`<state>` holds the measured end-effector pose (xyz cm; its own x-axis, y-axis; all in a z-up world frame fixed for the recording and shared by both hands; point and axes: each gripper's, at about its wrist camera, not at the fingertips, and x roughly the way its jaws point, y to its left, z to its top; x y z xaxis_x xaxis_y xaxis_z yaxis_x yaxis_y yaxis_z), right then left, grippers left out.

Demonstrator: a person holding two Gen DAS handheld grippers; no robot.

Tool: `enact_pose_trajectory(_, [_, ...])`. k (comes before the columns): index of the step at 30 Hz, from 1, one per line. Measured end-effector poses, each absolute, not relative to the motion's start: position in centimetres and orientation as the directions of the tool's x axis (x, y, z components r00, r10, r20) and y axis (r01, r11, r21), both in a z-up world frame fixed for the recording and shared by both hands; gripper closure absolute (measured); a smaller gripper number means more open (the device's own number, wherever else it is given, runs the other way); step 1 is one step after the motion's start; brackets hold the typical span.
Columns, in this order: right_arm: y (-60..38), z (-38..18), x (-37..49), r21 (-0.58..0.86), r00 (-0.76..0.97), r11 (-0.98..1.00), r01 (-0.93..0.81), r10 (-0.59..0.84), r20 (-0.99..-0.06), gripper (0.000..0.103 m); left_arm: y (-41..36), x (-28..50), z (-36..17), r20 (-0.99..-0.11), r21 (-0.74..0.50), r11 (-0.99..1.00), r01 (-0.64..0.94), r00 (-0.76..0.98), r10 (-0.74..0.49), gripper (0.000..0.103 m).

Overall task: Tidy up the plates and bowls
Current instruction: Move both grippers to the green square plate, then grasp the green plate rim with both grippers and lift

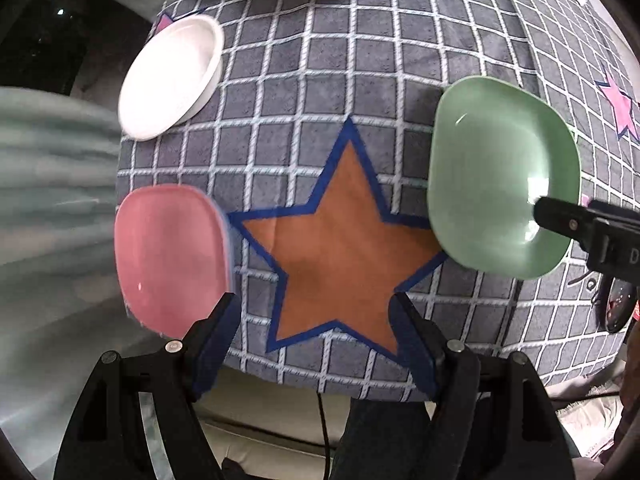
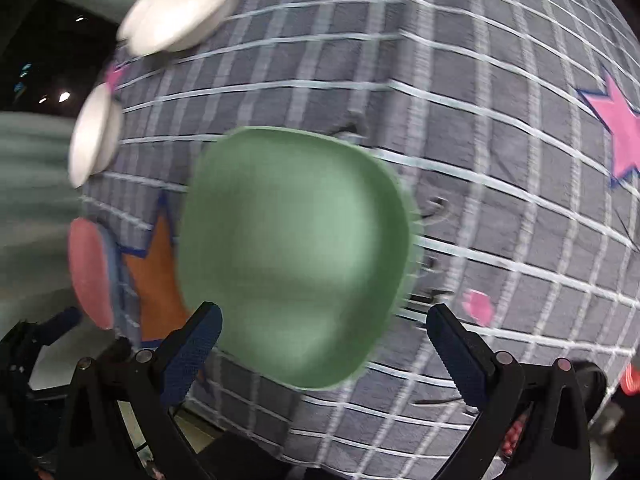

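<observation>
Right now I see my left gripper (image 1: 314, 300) hanging over the orange star (image 1: 340, 256) on the checked cloth (image 1: 360, 80), jaws spread with nothing between them. My right gripper (image 2: 324, 312) hovers above the green plate (image 2: 292, 256), jaws wide apart and empty. That plate lies on the cloth beside the star; the pink plate (image 1: 172, 260) sits at the cloth's left edge, with white bowls (image 1: 172, 76) farther back.
</observation>
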<state>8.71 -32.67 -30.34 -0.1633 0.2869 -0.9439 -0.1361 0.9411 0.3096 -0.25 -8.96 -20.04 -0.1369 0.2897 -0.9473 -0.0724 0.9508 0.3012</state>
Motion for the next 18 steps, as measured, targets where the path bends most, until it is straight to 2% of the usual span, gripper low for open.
enact_pose_trajectory(4, [-36.3,-31.8,8.6,0.265,-0.177,0.964,-0.022,0.257,-0.95,0.0,-10.2,2.3,-20.3,-0.958,0.276,0.959,-0.061,-0.102,0.269,0.024])
enact_pose_trajectory(8, [-38.6,-32.5,8.8,0.267,-0.174,0.961,0.067,0.274,-0.946,0.0,-12.4,5.1,-20.8,-0.961,0.272,0.961,0.048,-0.025,0.274,0.024])
enact_pose_trajectory(12, [-40.3,-32.4,8.9,0.256,-0.161,0.965,0.051,0.261,-0.952,0.0,-13.5,7.5,-22.6,-0.958,0.284,0.95,0.127,-0.006,0.287,0.024])
enact_pose_trajectory(18, [-37.3,-32.8,8.7,0.243,-0.14,0.97,0.017,0.243,-0.96,0.0,-13.3,9.5,-24.2,-0.969,0.242,0.962,0.125,-0.017,0.246,0.024])
